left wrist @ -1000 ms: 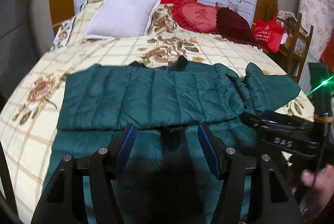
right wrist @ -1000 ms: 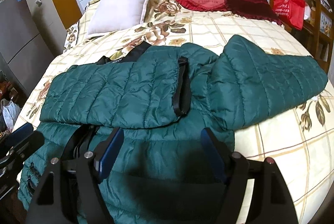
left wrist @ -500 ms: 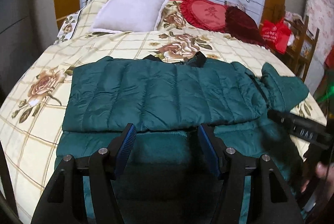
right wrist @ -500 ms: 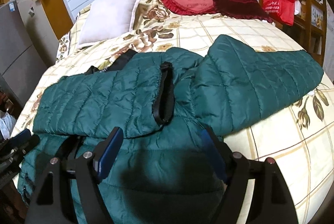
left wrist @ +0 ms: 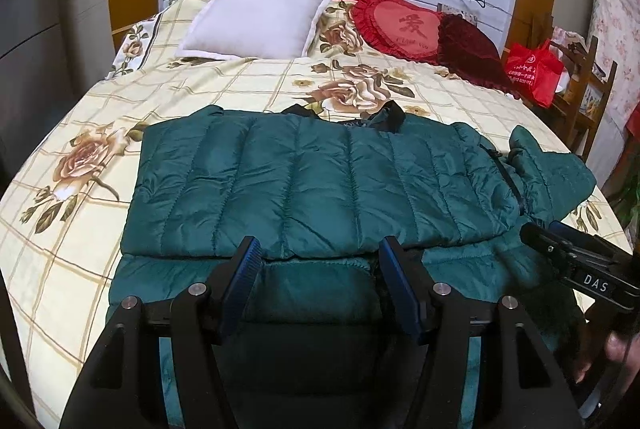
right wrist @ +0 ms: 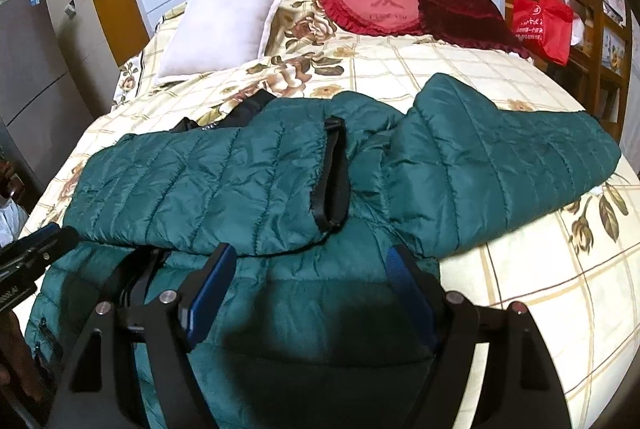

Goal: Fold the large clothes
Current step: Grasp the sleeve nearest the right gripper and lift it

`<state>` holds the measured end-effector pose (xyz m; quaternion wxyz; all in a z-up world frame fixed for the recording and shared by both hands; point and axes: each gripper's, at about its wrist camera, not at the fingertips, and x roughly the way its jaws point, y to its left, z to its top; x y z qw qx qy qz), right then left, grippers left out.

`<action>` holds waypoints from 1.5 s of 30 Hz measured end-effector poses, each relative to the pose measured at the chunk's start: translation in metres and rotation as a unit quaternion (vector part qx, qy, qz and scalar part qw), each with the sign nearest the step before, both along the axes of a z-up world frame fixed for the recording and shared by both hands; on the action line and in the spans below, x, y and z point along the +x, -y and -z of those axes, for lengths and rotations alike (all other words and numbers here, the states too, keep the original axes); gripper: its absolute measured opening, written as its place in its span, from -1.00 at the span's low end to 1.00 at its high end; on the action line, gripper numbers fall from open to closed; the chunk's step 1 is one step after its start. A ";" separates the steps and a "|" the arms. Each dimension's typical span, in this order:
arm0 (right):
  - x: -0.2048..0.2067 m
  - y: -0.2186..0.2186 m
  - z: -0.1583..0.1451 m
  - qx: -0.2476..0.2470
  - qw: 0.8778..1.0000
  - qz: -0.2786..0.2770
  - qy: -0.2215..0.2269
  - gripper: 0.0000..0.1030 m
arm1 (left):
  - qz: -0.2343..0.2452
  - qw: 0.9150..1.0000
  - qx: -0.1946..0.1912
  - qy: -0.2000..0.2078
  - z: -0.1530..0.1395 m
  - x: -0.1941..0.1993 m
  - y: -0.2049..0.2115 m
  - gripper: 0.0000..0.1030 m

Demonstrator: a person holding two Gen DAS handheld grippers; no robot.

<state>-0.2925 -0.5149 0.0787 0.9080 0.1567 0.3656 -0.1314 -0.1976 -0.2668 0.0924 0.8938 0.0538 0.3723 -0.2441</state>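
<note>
A dark green quilted jacket (left wrist: 320, 185) lies spread on the bed, its left sleeve folded across the body. In the right wrist view the same jacket (right wrist: 224, 189) shows a black-cuffed sleeve end (right wrist: 334, 173) on top, and the other sleeve (right wrist: 500, 161) stretches out to the right over the bedspread. My left gripper (left wrist: 320, 249) hovers open over the jacket's near part, nothing between its blue pads. My right gripper (right wrist: 310, 255) is open too, above the jacket's hem. Each gripper appears at the edge of the other's view: right gripper (left wrist: 576, 261), left gripper (right wrist: 28, 257).
The bed (left wrist: 100, 149) has a cream floral spread. A white pillow (left wrist: 260, 17), a red heart cushion (left wrist: 400, 25) and a dark red cushion (left wrist: 472, 53) sit at its head. A red bag (left wrist: 534, 69) rests on wooden furniture at right. A person's hand (left wrist: 616, 345) holds the right gripper.
The left wrist view has shifted so that the folded sleeve lies more centred and closer under the left gripper. The right gripper has moved slightly forward over the jacket. Both jaws stay open.
</note>
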 end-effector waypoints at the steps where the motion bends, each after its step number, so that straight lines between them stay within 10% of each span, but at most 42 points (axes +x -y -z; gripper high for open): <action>1: 0.001 0.000 0.000 0.000 1.000 0.000 -0.001 0.57 | 0.000 1.000 -0.001 0.001 -0.001 0.001 -0.001 0.44; 15: 0.000 0.050 -0.017 -0.022 0.999 0.043 -0.023 0.57 | 0.000 0.999 -0.035 -0.006 -0.005 0.011 -0.006 0.44; 26: -0.015 0.175 -0.010 -0.021 0.985 0.165 -0.043 0.57 | -0.008 0.997 -0.065 -0.047 0.001 0.025 -0.013 0.44; 45: -0.053 0.371 0.044 0.052 0.918 0.385 -0.082 0.57 | -0.005 0.998 -0.058 0.002 -0.009 0.012 -0.015 0.44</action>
